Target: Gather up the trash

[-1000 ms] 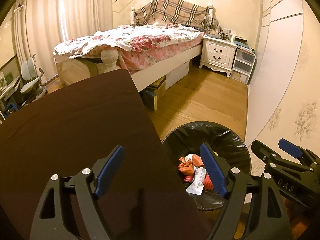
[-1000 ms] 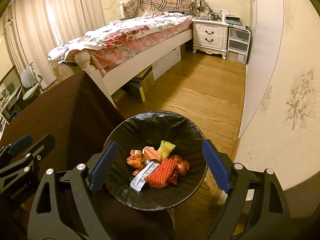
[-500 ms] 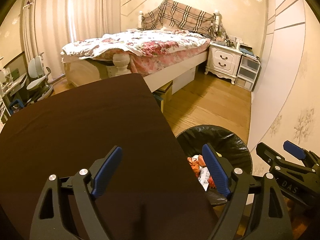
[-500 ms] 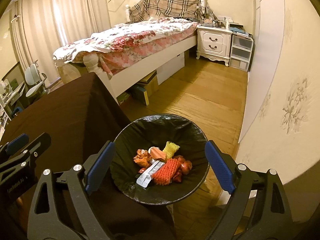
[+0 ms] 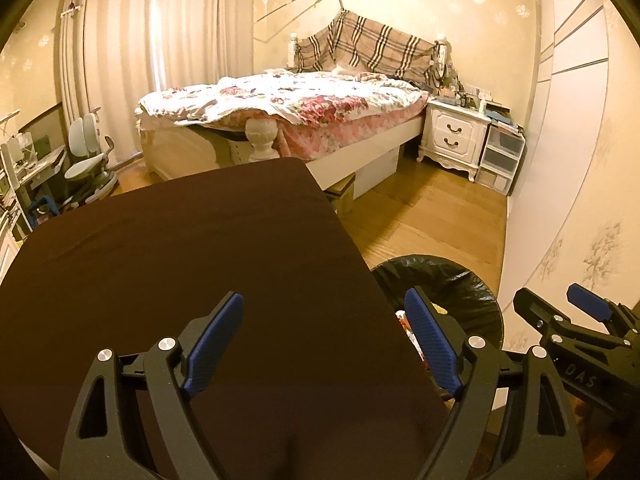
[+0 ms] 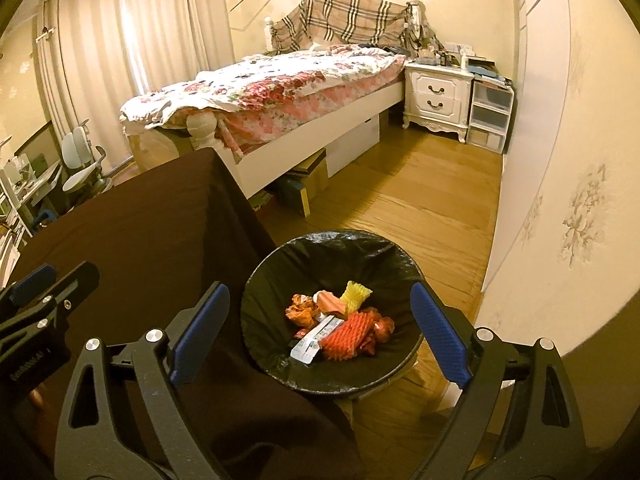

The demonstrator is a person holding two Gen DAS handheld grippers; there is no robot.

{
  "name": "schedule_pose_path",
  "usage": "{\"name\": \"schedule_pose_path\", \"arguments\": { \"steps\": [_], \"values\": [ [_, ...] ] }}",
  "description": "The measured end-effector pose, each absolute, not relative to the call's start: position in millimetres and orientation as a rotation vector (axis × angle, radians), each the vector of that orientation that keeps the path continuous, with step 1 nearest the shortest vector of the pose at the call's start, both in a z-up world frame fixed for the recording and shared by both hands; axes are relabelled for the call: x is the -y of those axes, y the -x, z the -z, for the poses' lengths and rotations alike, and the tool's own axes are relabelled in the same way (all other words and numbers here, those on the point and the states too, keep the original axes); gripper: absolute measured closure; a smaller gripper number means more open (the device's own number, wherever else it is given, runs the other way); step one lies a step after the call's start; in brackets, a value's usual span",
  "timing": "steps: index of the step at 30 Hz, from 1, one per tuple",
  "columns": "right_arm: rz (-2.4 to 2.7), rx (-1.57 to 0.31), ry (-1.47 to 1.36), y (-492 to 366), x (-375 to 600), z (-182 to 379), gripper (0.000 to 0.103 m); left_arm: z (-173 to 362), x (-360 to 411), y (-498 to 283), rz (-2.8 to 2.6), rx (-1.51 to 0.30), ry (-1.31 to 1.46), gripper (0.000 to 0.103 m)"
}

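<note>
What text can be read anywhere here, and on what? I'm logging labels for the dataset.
"DAS": white letters on the right hand-held gripper body, seen from the left wrist view.
Pale lettering on the left hand-held gripper body: too blurred to read.
White packet in the trash bin: print too small.

Left view over table point(image 5: 200, 260), right view above bin point(image 6: 332, 248), both facing bed point(image 5: 300, 104)

1. The left tongs point(image 5: 324, 344) are matte black plastic, their frames pierced by triangular cut-outs.
2. Textured blue pads point(image 5: 430, 346) line the inner faces of the fingers.
3. Round silver screws sit at the joints.
4. The right tongs point(image 6: 320, 344) match, with faint white lettering on the side.
</note>
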State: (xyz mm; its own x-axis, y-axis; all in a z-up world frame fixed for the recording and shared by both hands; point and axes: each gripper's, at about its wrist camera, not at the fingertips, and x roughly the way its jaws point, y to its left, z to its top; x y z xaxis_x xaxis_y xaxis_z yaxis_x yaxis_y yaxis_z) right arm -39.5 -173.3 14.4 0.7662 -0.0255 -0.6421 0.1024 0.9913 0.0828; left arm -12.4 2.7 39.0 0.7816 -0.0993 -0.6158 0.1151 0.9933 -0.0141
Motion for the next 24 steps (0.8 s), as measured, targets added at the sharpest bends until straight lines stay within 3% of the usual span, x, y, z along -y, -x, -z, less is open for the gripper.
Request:
{"name": "schedule_pose_path", "arguments": {
  "steps": [24],
  "values": [
    [0.065, -0.687, -0.110, 47.1, 169.3, -16.7, 0.013, -40.7, -10.2, 21.3, 0.113, -0.658, -0.017, 0.021]
  ]
}}
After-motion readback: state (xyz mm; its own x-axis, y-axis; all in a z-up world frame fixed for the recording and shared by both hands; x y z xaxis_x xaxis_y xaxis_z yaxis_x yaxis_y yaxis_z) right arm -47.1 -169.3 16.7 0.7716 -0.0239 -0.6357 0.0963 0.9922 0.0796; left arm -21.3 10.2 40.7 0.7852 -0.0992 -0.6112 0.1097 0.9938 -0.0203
